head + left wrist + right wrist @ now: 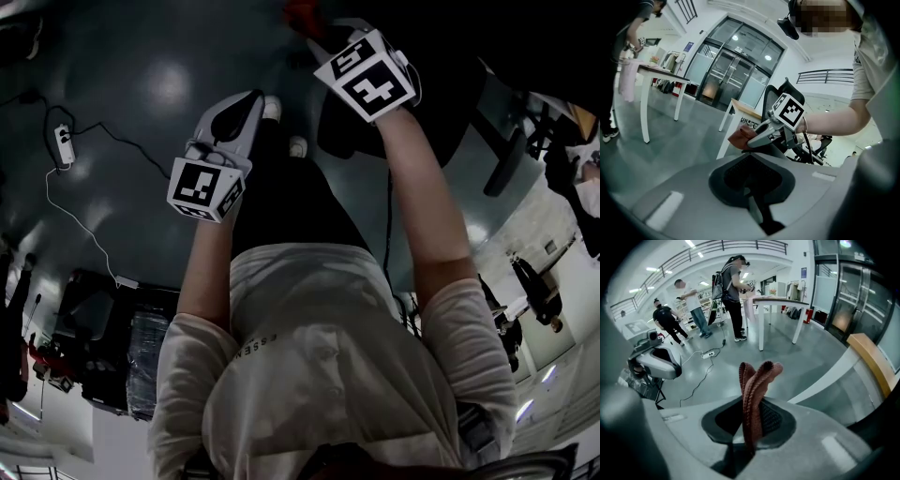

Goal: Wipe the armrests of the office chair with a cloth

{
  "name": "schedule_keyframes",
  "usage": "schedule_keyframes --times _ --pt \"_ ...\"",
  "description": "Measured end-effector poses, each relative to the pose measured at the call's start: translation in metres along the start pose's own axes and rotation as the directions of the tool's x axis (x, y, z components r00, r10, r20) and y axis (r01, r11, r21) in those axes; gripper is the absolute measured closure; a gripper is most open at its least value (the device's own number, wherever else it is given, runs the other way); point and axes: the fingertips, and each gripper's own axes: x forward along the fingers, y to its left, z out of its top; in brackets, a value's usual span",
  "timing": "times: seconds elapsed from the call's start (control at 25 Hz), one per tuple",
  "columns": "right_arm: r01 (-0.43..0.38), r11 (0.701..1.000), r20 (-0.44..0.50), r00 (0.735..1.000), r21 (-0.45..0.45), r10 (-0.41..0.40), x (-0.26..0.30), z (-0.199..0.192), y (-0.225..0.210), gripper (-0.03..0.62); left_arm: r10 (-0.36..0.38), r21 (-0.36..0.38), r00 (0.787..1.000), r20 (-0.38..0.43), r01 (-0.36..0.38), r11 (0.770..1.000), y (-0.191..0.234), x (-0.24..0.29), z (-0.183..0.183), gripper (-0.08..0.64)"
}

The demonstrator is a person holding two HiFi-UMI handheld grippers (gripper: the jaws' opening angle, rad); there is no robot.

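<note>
Nearest, the person's white shirt point(319, 375) fills the lower head view, both arms stretched forward over the grey floor point(141, 75). The left claw point(251, 101) is closed on nothing, its jaws pressed together in its own view point(752, 197). The right claw point(328, 37) reaches further out and is clamped on a reddish-brown cloth point(757, 380), whose folded end stands up above the jaws. From the left gripper view the cloth point(739, 137) sticks out of the right claw point(749, 140) just in front of the dark office chair point(780, 96); whether it touches an armrest I cannot tell. A white desk point(778, 301) stands behind, well apart.
</note>
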Motion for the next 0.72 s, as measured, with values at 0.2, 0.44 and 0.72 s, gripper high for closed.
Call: schedule_keyframes --times 0.2,0.44,0.72 --pt "-0.061 0.991 -0.069 0.996 -0.115 0.053 0.005 -0.009 0.039 0.545 0.019 -0.012 1.0 0.012 -0.019 1.0 -0.005 -0.016 -0.012 0.541" --pt "-0.129 0.963 -0.204 0.976 -0.235 0.081 0.009 -0.035 0.074 0.545 0.034 -0.039 0.999 0.024 -0.033 0.999 -0.017 -0.039 -0.036 0.541" --pt "-0.197 0.945 -0.273 0.954 -0.26 0.124 0.007 -0.053 0.111 0.545 0.077 -0.068 0.995 0.056 -0.073 0.995 -0.027 -0.073 -0.061 0.541"
